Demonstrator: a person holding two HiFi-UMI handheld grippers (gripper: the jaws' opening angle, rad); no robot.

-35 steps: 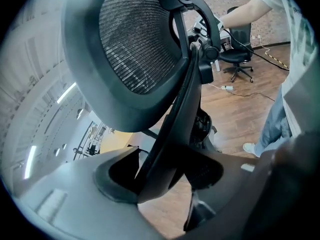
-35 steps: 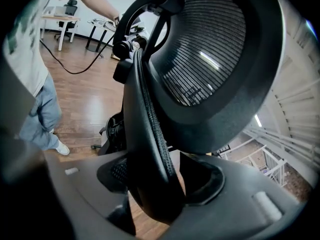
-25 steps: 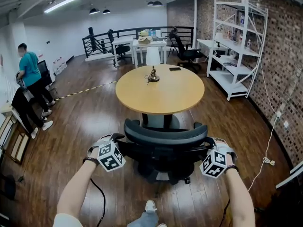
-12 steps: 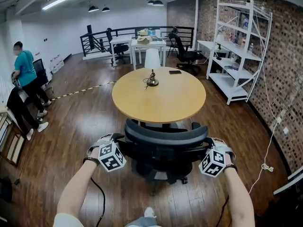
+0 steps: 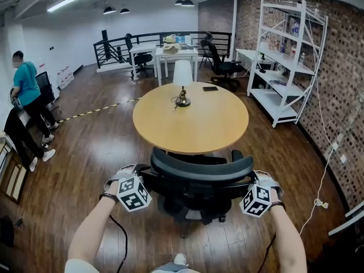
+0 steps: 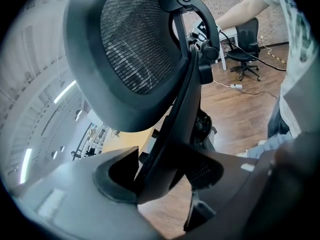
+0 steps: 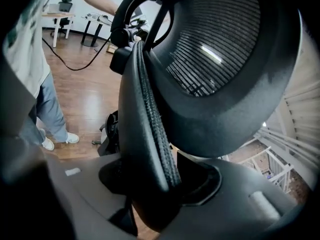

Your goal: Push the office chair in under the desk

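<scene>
A round surface (image 5: 193, 127) stands on the wood floor (image 5: 91, 152). On it are a lamp (image 5: 182, 75) near 12 o'clock and a dark flat thing (image 5: 210, 88) at 1 o'clock. The chair (image 5: 200, 172) stands on the floor at 6 o'clock.

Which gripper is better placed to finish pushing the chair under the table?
Right, barely. The left gripper and right gripper each clamp a side edge of the backrest. The right's jaws have just been closing on its edge, so it probably grips firmer. Pushing with both looks safest.

Lamp (image 5: 182, 81), dark phone (image 5: 210, 89) near it, white shelf rack (image 5: 267, 98) against brick wall (image 5: 335, 67), person (image 5: 25, 87) standing far left, white desks (image 5: 170, 53) at back
</scene>
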